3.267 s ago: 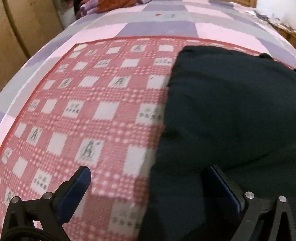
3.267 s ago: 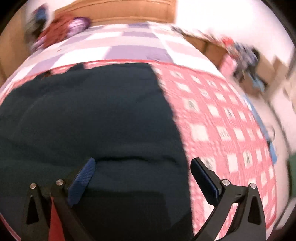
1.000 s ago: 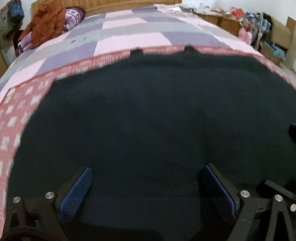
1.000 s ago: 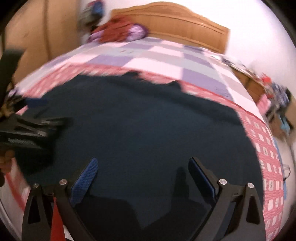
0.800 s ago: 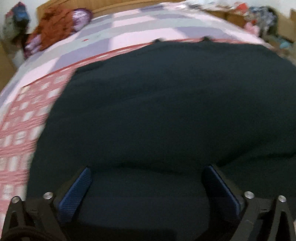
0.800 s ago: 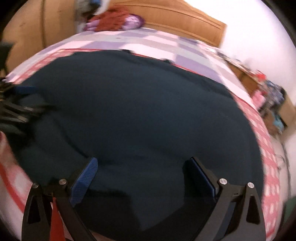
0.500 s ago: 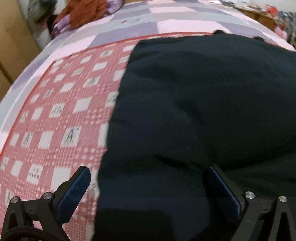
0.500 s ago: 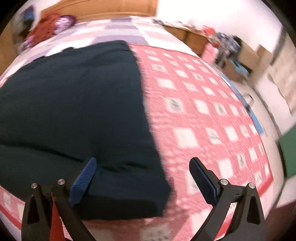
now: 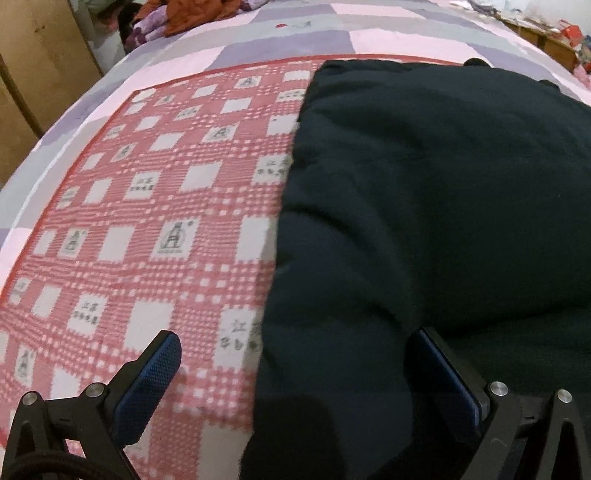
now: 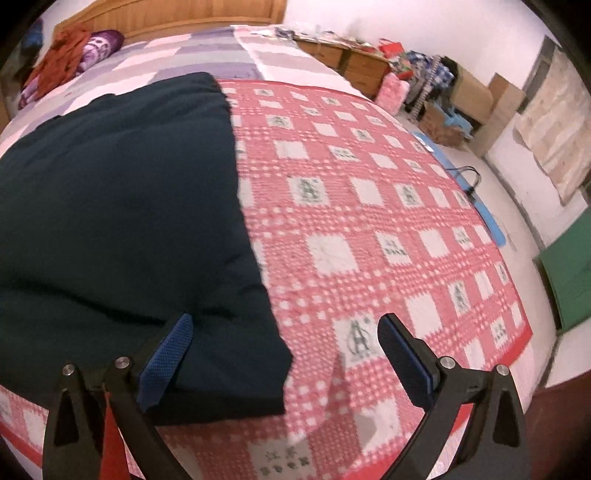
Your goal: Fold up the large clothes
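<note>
While spread wide, left tool point(image 9: 295, 373) and right tool point(image 10: 284, 354) (both empty) astride dark garment point(image 9: 443, 206) edges.

Bare red-checked blanket point(image 9: 155, 206) is lying open left of the dark garment point(image 9: 443, 206) and right of it. Nothing is standing there; the garment's thick folded edge is rising between.

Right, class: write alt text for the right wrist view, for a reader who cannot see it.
A dark folded garment lies on a red-and-white checked blanket spread over a bed, with the open right hand-held gripper straddling the garment's near right corner. Beyond are a wooden headboard, a pile of clothes and cluttered boxes along the wall.
</note>
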